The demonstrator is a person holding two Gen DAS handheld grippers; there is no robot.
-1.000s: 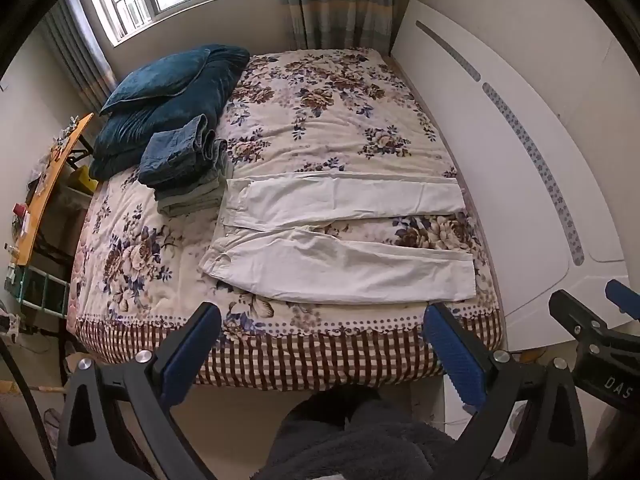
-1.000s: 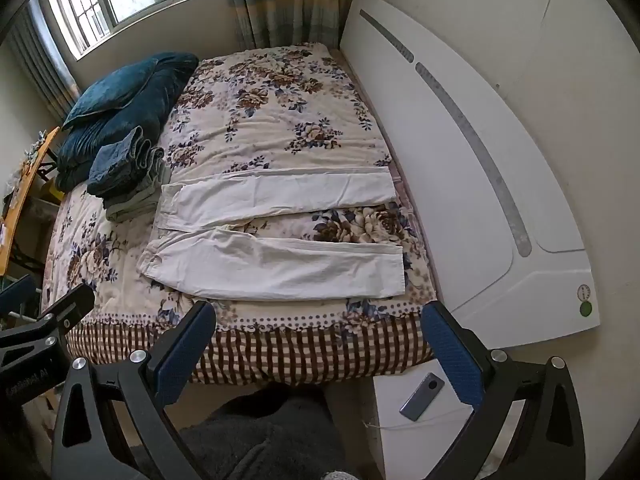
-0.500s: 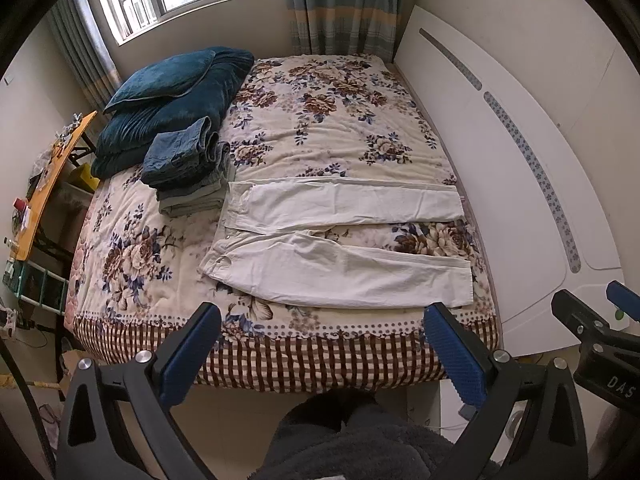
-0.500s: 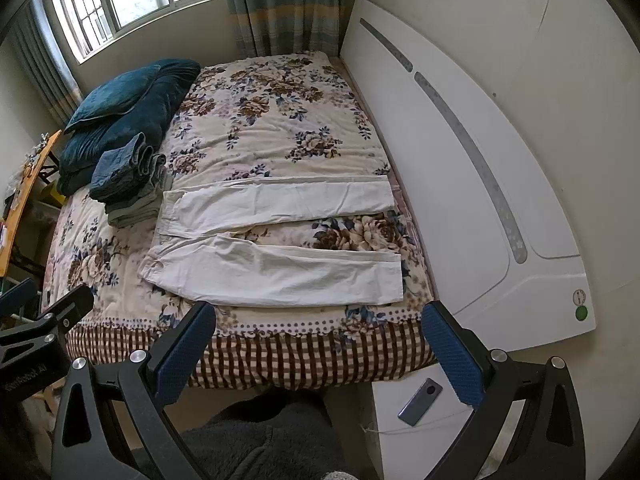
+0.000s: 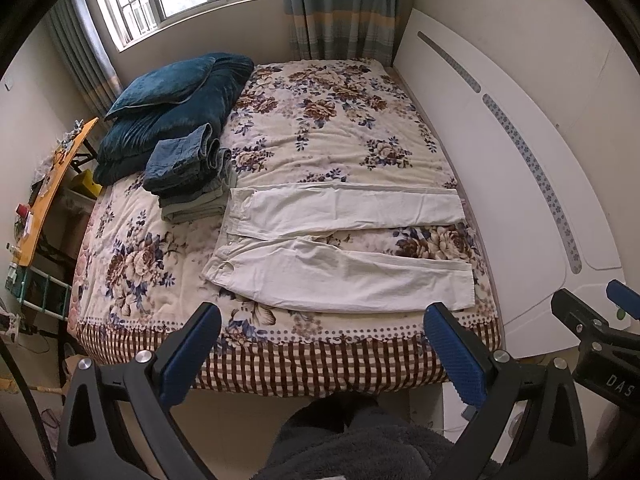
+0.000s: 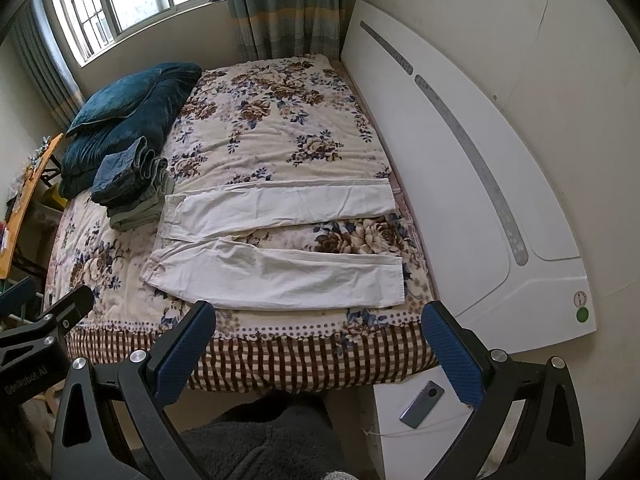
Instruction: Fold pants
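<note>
The left gripper (image 5: 322, 346) hangs in the air short of the bed's (image 5: 332, 132) near edge, its jaws spread wide and holding nothing; the blue pads (image 5: 192, 354) touch neither cloth nor cover. The right gripper (image 6: 320, 344) sits the same way, jaws wide apart and bare, just beside the left one, whose black frame shows at the left edge of the right wrist view.

The pants (image 5: 340, 248) lie flat on the floral cover near the front of the bed, unfolded. The waist points left, toward a stack of folded jeans (image 5: 188, 172) that it nearly touches, and the two legs run right toward the white headboard (image 5: 520, 184), parted in a narrow V with the cover showing between them. The near leg's lower edge lies close to the checked border of the cover.

Behind the jeans sits a blue pillow and quilt (image 5: 172, 100). A phone (image 6: 422, 404) rests on the white nightstand (image 6: 400, 440) below the right gripper. Dark fleece clothing of the person (image 6: 256, 444) fills the bottom middle.
</note>
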